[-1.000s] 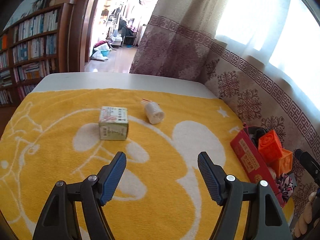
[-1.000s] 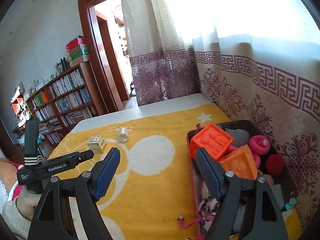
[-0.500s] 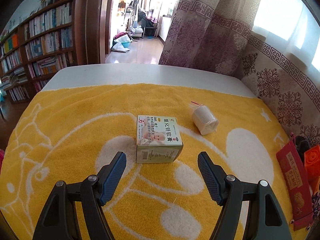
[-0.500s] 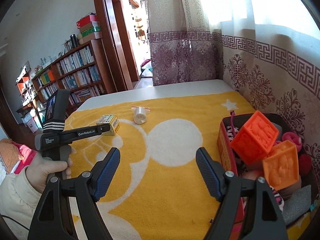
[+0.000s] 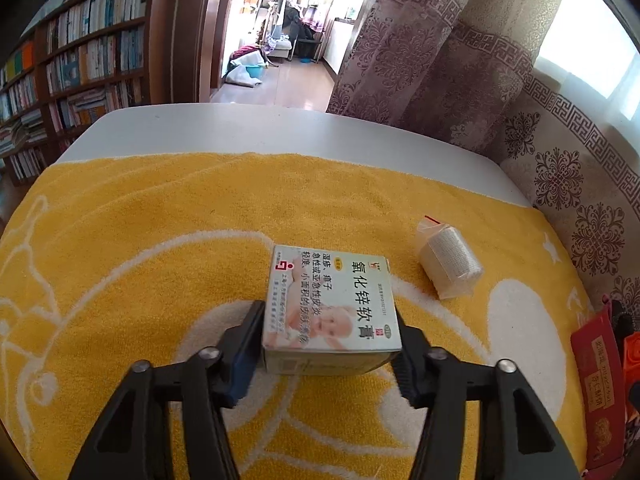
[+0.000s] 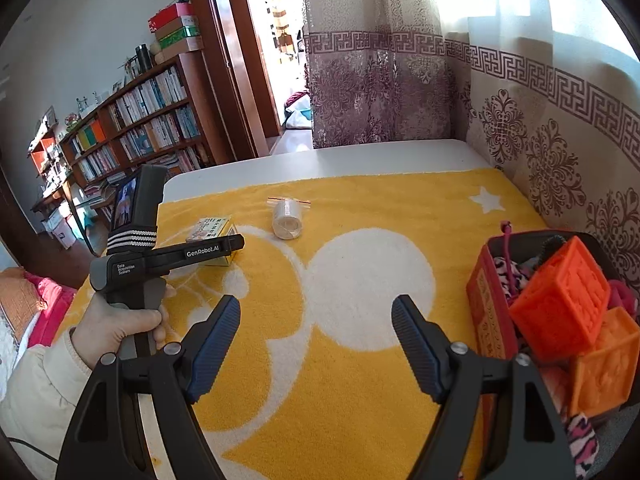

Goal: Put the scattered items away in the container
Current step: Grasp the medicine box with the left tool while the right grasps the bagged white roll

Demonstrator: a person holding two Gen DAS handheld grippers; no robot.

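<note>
A small white ointment box [image 5: 332,300] lies on the yellow towel [image 5: 160,240]. My left gripper [image 5: 326,348] straddles the box's near end; its jaws are closing and both pads touch the box's sides. From the right wrist view, the box [image 6: 212,227] shows behind the left gripper [image 6: 236,242], which a hand holds. A white bandage roll in a clear bag [image 5: 450,266] lies just right of the box and is seen again [image 6: 286,220]. My right gripper [image 6: 316,320] hangs open over the towel with nothing between its fingers. The red container [image 6: 486,280] stands to its right.
Orange embossed cubes [image 6: 560,304] and soft toys fill the container. A patterned curtain [image 6: 540,140] runs along the table's far and right sides. A bookshelf [image 6: 132,128] and a doorway stand beyond the table's white far edge [image 5: 280,128].
My left gripper came forward and down to the ointment box and closed around it. The right gripper's view swung left, away from the container and toward the middle of the towel.
</note>
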